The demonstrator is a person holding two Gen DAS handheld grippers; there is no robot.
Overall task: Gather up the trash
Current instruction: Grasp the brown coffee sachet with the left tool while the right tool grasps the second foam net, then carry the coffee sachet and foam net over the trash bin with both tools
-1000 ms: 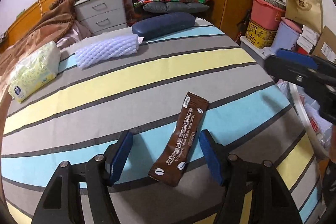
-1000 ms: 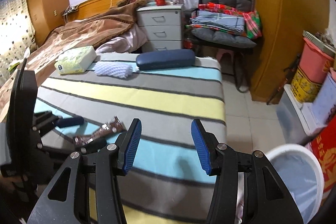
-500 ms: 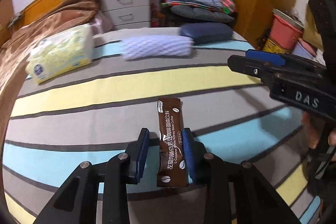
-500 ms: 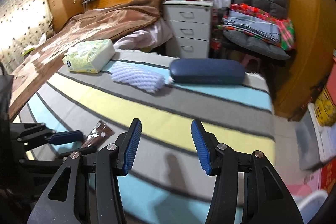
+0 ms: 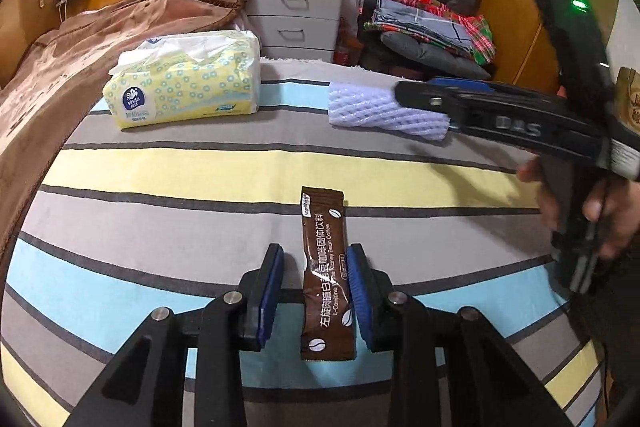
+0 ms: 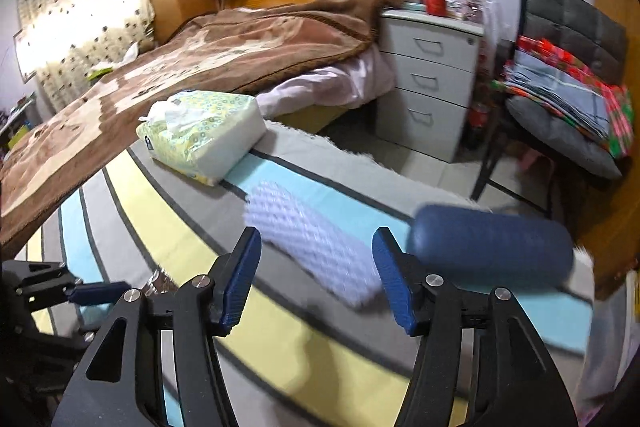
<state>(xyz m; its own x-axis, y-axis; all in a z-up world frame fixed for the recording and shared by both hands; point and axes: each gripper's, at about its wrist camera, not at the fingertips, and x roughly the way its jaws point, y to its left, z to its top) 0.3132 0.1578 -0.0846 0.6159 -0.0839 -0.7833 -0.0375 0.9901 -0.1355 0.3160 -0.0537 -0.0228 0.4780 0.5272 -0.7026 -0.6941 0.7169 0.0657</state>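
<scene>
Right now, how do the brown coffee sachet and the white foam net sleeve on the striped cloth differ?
The coffee sachet is flat, glossy, dark brown and printed; the foam net sleeve is puffy, white and meshed. The sachet sits between the pads of the left tool; the sleeve lies free, with the opening right tool above it, not gripping. The sachet is narrower. Both are elongated and light-looking.

The right gripper (image 6: pixel 316 267) is hovering over the striped desk (image 6: pixel 280 339), its jaws opening with nothing between the pads. White foam netting (image 6: pixel 312 247) is lying just beyond them, a blue case (image 6: pixel 492 247) beside it on the right. A tissue pack (image 6: pixel 200 135) is sitting farther back. The left gripper (image 6: pixel 96 293) is showing at the left edge, a brown sachet (image 6: pixel 158 281) partly hidden behind it.
</scene>
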